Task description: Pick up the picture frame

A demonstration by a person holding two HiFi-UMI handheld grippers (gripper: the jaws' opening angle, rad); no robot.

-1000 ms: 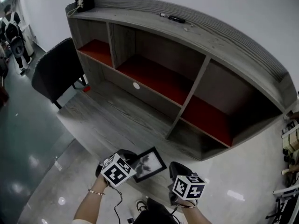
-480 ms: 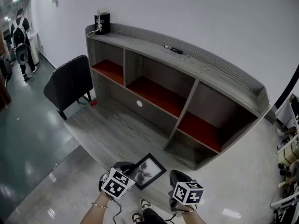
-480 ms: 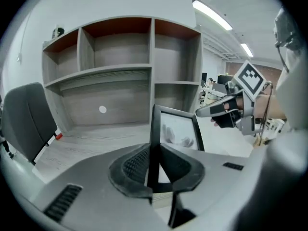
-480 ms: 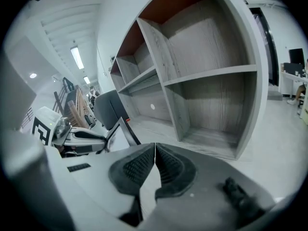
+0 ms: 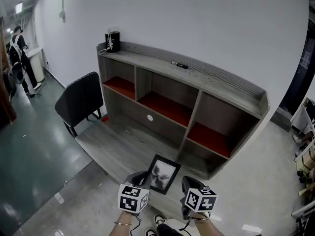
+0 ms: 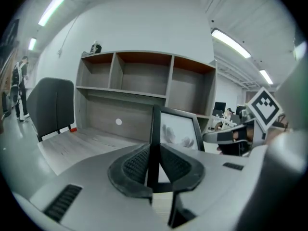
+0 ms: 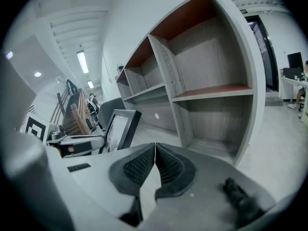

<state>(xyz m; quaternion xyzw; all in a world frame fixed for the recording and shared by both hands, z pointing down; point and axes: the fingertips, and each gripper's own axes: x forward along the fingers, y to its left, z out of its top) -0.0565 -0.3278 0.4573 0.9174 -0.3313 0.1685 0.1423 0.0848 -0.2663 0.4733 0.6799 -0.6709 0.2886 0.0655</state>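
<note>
The left hand-held gripper (image 6: pixel 153 163) grips the picture frame (image 6: pixel 181 129); the right hand-held gripper (image 7: pixel 154 163) is clenched, empty.

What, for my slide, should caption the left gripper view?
Left gripper pinching the picture frame by its edge, shelf unit behind.

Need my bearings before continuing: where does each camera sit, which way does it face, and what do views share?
Head view: on the person's head, steeply down at the shelf unit; shows left tool, right tool, a wrist.
Left gripper view: on the left tool, facing the shelf unit; its pads clamp the picture frame.
Right gripper view: on the right tool, facing the shelf unit's right end; jaws shut, empty.
Shared: picture frame and shelf unit, in all three.
</note>
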